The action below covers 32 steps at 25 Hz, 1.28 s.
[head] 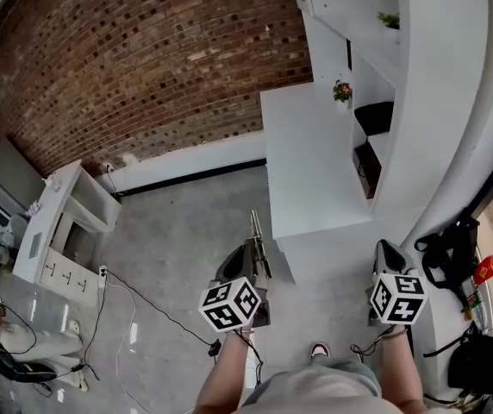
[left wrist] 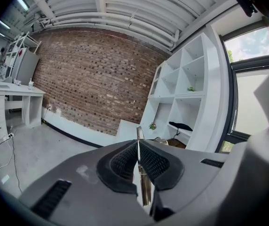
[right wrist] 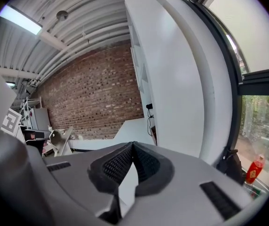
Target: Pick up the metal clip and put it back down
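The metal clip (head: 258,241) is a thin silver strip held in the air, pointing forward past the near edge of the white table (head: 307,162). My left gripper (head: 248,248) is shut on it. In the left gripper view the clip (left wrist: 138,133) pokes up between the closed black pads, and my left gripper (left wrist: 138,147) points at the shelf wall. My right gripper (head: 388,250) hangs to the right of the table's near corner. The right gripper view shows this gripper (right wrist: 133,145) shut with nothing between its pads.
A white shelf unit (head: 376,102) with small plants stands behind the table. A white desk (head: 57,231) is at the left by the brick wall. Cables (head: 134,300) trail over the grey floor. Black bags (head: 453,248) and a red bottle (head: 485,269) sit at the right.
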Each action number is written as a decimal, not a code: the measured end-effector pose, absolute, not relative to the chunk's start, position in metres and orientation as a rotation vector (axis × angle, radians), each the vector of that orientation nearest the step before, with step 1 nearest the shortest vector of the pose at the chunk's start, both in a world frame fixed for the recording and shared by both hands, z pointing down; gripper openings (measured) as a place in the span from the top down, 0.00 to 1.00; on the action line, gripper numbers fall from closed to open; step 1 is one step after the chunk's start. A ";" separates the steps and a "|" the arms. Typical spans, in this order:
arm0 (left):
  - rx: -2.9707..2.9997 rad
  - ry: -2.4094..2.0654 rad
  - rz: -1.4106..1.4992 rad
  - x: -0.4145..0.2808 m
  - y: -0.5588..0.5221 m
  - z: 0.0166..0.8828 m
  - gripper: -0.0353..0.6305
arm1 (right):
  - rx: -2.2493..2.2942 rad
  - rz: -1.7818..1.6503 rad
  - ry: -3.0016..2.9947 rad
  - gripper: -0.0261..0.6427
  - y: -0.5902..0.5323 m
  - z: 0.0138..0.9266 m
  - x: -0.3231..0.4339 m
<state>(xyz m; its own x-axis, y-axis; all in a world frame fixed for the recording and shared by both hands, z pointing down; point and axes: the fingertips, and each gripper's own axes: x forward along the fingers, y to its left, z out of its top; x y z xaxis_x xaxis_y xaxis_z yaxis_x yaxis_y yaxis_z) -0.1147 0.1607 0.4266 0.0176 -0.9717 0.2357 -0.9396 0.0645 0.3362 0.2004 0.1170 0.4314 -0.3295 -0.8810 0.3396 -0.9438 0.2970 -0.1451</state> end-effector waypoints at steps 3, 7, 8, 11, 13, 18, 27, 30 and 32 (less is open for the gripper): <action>1.899 -1.960 -0.112 -0.112 0.140 0.425 0.92 | 1.659 0.474 -2.380 0.96 0.094 0.433 0.198; 1.889 -1.978 -0.116 -0.118 0.122 0.422 0.92 | 1.630 0.465 -2.394 0.96 0.072 0.431 0.189; 1.883 -1.982 -0.115 -0.119 0.119 0.422 0.92 | 1.625 0.468 -2.396 0.96 0.068 0.432 0.187; 1.864 -1.987 -0.104 -0.124 0.112 0.428 0.92 | 1.606 0.488 -2.399 0.96 0.060 0.439 0.181; 1.853 -1.983 -0.100 -0.127 0.107 0.433 0.92 | 1.589 0.491 -2.396 0.96 0.057 0.444 0.176; 1.845 -1.963 -0.102 -0.135 0.089 0.445 0.92 | 1.567 0.502 -2.372 0.96 0.045 0.456 0.165; 1.878 -1.881 -0.178 -0.156 -0.002 0.453 0.92 | 1.569 0.419 -2.324 0.96 -0.024 0.450 0.131; 1.897 -1.849 -0.190 -0.167 -0.034 0.449 0.92 | 1.592 0.402 -2.311 0.96 -0.052 0.441 0.116; 1.911 -1.835 -0.193 -0.176 -0.053 0.445 0.92 | 1.603 0.387 -2.307 0.96 -0.069 0.434 0.106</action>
<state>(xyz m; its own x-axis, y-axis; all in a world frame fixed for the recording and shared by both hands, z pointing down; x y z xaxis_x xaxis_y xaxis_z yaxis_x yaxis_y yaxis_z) -0.1763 -0.0533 0.4447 0.0904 -0.9704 0.2240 -0.9027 0.0152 0.4300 0.1061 -0.0691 0.4340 -0.3292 -0.8573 0.3958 -0.9396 0.3391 -0.0467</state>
